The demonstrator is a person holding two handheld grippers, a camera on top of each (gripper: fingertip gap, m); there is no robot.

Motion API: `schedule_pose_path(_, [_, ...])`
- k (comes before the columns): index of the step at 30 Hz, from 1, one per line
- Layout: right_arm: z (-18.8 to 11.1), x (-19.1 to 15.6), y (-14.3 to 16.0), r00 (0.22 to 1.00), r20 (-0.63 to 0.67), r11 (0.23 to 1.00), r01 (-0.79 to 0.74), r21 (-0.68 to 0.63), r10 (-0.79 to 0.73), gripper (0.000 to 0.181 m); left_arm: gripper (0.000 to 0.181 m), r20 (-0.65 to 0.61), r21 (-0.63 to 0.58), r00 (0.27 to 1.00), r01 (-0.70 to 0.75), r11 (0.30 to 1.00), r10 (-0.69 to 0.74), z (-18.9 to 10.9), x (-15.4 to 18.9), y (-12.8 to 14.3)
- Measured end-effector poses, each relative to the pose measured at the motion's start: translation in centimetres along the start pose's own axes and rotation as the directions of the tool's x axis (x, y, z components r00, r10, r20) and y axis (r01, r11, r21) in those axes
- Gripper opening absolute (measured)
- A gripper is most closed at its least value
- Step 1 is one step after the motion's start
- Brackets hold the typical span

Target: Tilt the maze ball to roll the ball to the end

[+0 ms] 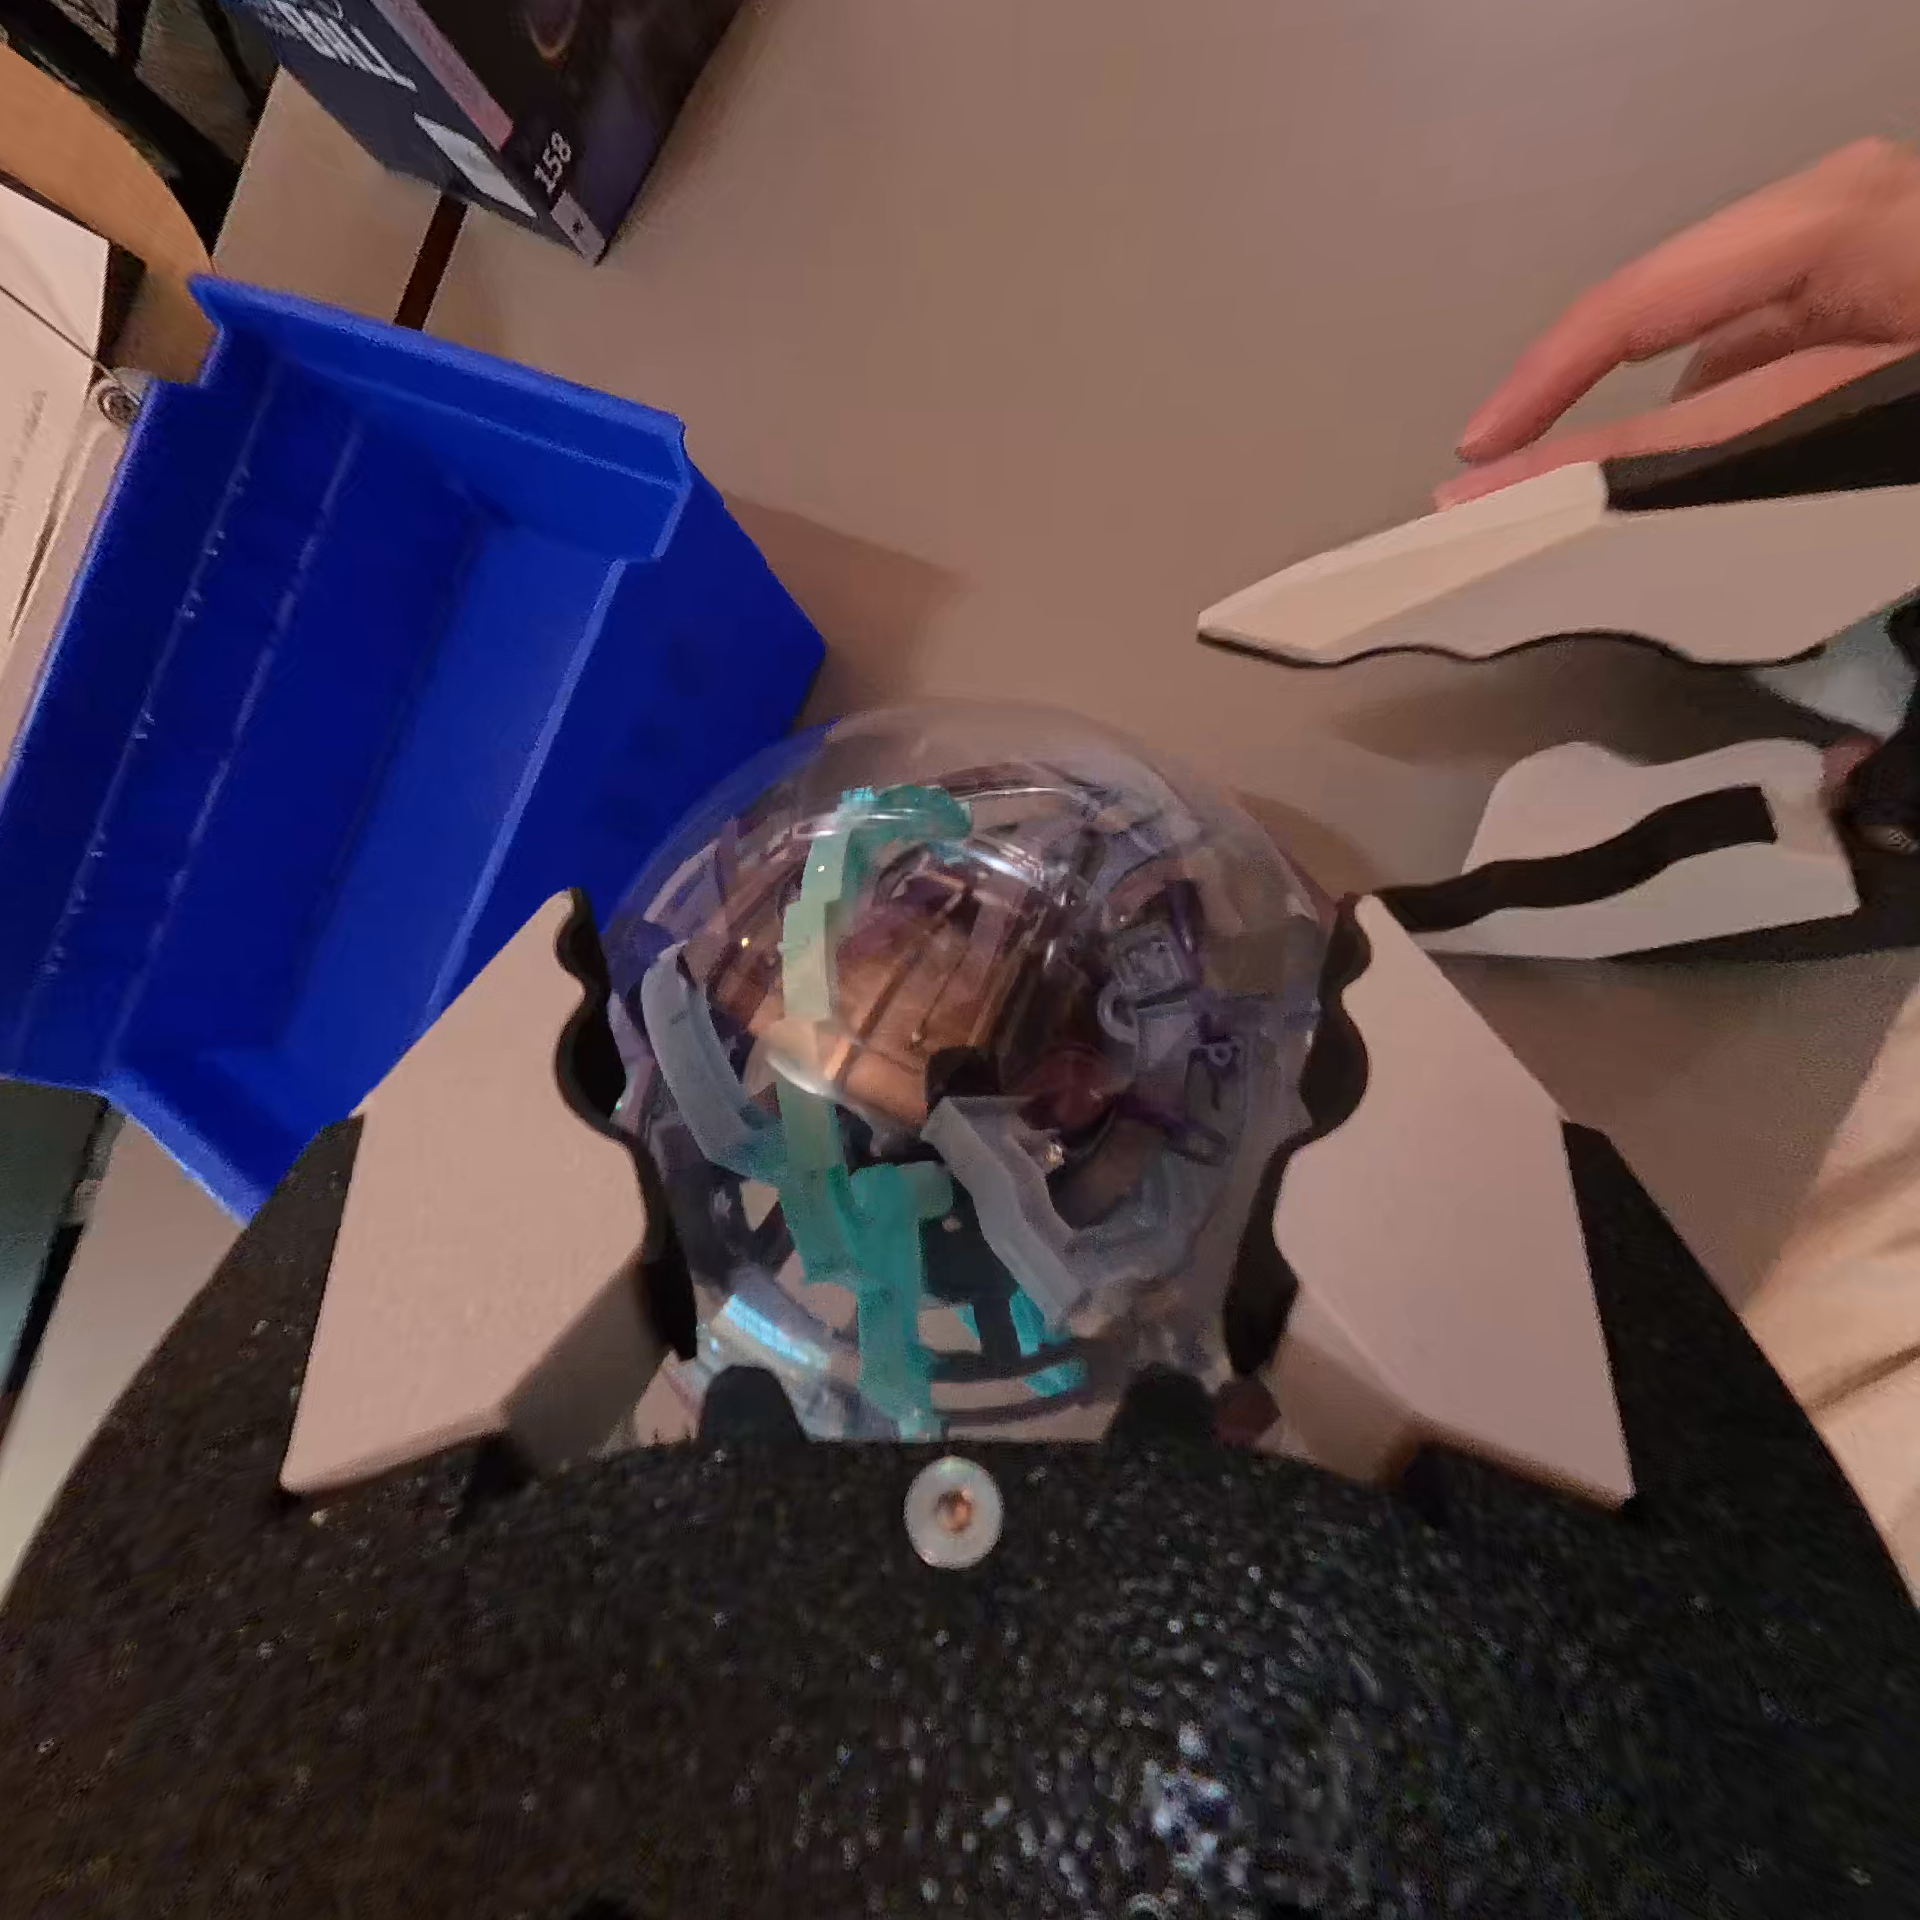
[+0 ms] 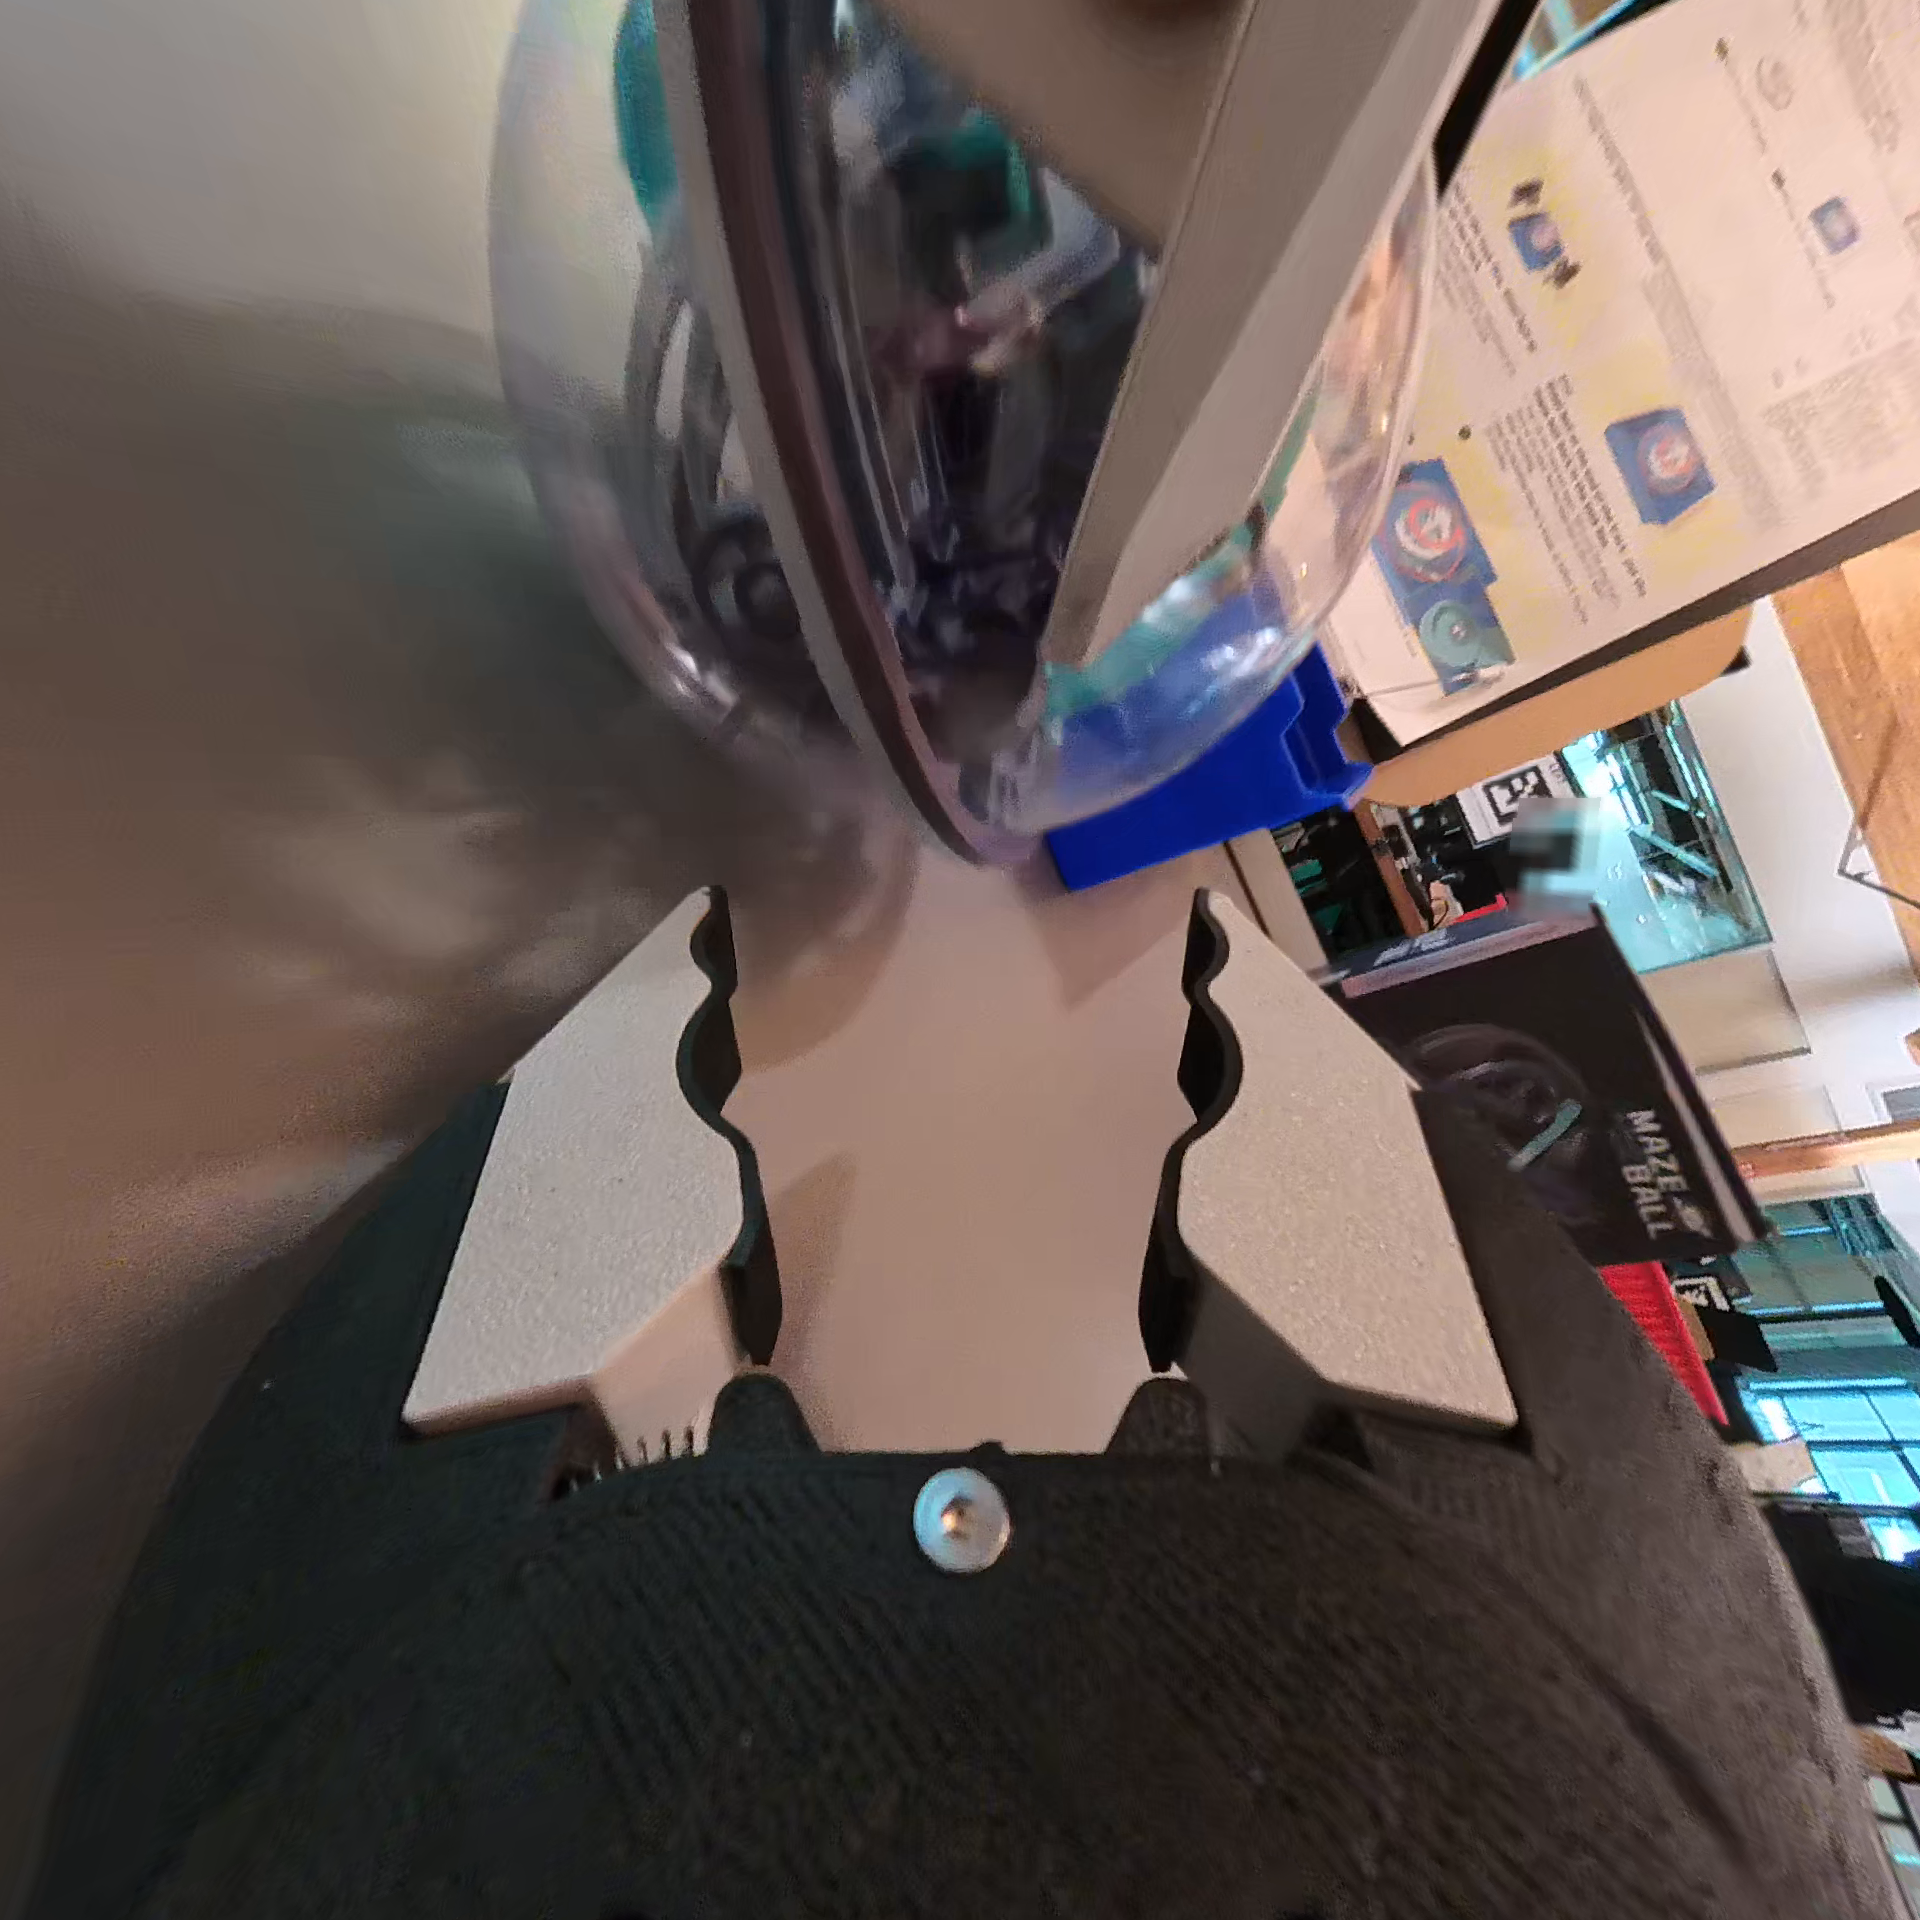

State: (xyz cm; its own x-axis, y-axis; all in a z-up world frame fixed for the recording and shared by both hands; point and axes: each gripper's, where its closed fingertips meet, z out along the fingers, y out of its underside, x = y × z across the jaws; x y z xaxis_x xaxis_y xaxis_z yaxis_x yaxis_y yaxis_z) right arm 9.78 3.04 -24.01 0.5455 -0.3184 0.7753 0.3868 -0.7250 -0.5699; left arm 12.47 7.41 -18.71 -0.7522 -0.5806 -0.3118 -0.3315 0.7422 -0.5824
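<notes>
The maze ball is a clear sphere with teal, grey and purple tracks inside. My left gripper is shut on it, one finger on each side. The small ball inside is too blurred to make out. My right gripper shows at the right of the left wrist view, open and empty, a short way from the sphere, with a person's hand on it. In the right wrist view my right gripper is open just below the maze ball, apart from it. A left finger lies across the sphere.
An empty blue bin stands on the beige table just left of the sphere and also shows in the right wrist view. A dark product box and a printed sheet lie beyond.
</notes>
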Motion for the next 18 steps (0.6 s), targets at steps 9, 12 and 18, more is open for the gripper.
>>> schedule_pose_path(9, [1.0, 0.4, 0.3, 0.995, 0.012, 0.995, -0.099, 0.019, 0.099, 0.086, 0.124, 0.127, -0.071, 0.98, -0.146, 0.987, 0.154, 0.8, -3.2, 1.0])
schedule_pose_path(12, [1.1, 0.5, -0.8, 0.995, 0.021, 0.994, -0.101, 0.044, 0.1, 0.087, 0.122, 0.121, -0.028, 0.988, -0.089, 0.996, 0.092, 0.3, -3.9, 1.3])
schedule_pose_path(18, [1.4, 1.3, -4.5, 0.981, 0.101, 0.972, -0.181, 0.152, 0.167, 0.092, 0.113, 0.08, 0.097, 0.995, 0.045, 0.994, -0.053, -1.2, -4.9, 1.8])
